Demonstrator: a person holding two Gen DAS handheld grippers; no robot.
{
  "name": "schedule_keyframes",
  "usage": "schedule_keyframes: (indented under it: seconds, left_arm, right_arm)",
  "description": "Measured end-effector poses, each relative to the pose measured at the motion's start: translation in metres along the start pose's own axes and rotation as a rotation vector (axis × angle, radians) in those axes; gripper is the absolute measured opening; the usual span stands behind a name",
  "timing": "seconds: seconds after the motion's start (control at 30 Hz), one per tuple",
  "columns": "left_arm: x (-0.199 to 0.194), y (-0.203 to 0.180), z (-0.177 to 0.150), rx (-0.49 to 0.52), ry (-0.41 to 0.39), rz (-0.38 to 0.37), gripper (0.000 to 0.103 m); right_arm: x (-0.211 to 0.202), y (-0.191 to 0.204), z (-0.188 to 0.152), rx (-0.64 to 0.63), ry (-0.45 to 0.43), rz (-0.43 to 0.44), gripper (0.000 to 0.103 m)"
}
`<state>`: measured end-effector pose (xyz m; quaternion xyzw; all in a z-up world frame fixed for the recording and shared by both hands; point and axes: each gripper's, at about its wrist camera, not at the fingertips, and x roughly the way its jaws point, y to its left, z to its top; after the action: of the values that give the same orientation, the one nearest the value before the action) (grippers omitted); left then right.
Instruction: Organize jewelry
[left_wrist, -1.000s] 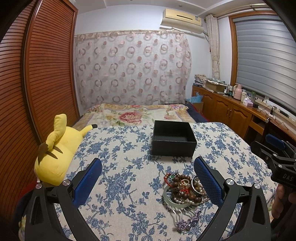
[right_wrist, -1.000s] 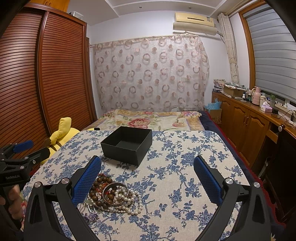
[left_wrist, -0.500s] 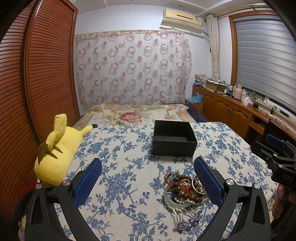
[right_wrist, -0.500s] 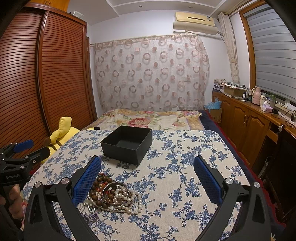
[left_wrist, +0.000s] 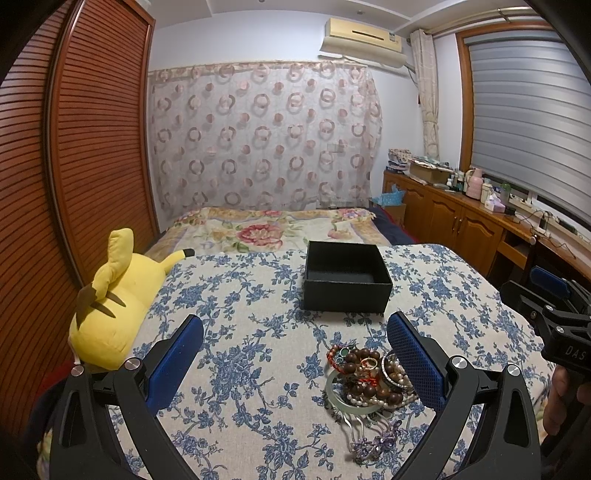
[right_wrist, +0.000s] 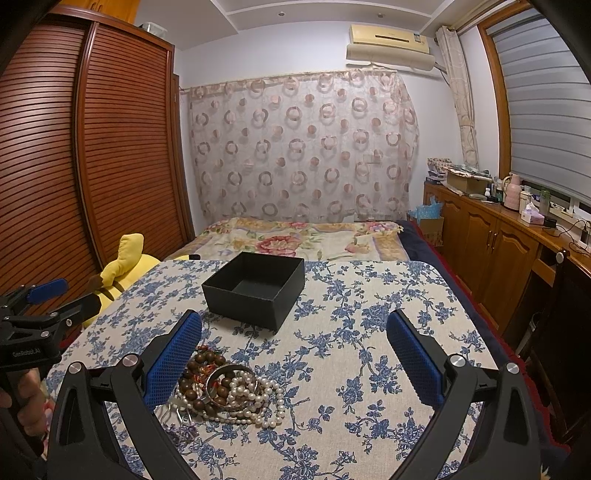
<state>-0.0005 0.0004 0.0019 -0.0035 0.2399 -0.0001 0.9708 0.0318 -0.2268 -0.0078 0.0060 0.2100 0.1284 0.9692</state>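
1. Jewelry pile (left_wrist: 371, 380) lies on my blue-flowered tablecloth (left_wrist: 240, 332): brown wooden beads, white pearls, a pale green bangle and a small purple piece, all tangled together.
2. My left gripper (left_wrist: 295, 354) hangs just above the cloth with its blue-padded tongs spread wide and nothing between them; the pile sits beside the right-hand pad.
3. My right gripper (right_wrist: 295, 354) is likewise spread wide and holds nothing; in its view the pile (right_wrist: 229, 391) lies by the left-hand pad.
4. Beyond the pile, near but not touching it, stands an open black box (left_wrist: 347, 280), its inside bare.
5. At the table's left edge lies a yellow plush toy (left_wrist: 114, 314).
6. Behind the table is a bed with a floral cover (right_wrist: 295, 240).
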Motion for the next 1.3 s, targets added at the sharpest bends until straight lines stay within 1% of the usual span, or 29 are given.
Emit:
schedule_keyframes:
  seconds: [0.37, 0.57, 0.73, 0.87, 1.1, 1.3]
  left_arm:
    - [-0.001, -0.003, 0.002, 0.0, 0.012, -0.003, 0.097]
    - [0.005, 0.001, -0.011, -0.002, 0.036, -0.01, 0.097]
    - [0.015, 0.003, -0.021, 0.002, 0.072, -0.029, 0.097]
    - [0.024, 0.006, -0.032, 0.007, 0.109, -0.038, 0.097]
    - [0.037, 0.016, -0.046, -0.007, 0.159, -0.05, 0.097]
    - [0.044, 0.019, -0.057, 0.003, 0.2, -0.063, 0.097]
  right_arm:
    - [-0.001, 0.0, -0.002, 0.001, 0.001, 0.001, 0.101]
    - [-0.001, 0.001, -0.003, -0.008, 0.014, 0.014, 0.101]
    - [0.008, -0.003, -0.01, -0.022, 0.037, 0.036, 0.1]
    - [0.019, -0.004, -0.018, -0.038, 0.079, 0.088, 0.096]
    - [0.044, 0.012, -0.034, -0.103, 0.166, 0.157, 0.093]
    - [0.069, 0.032, -0.046, -0.166, 0.263, 0.241, 0.082]
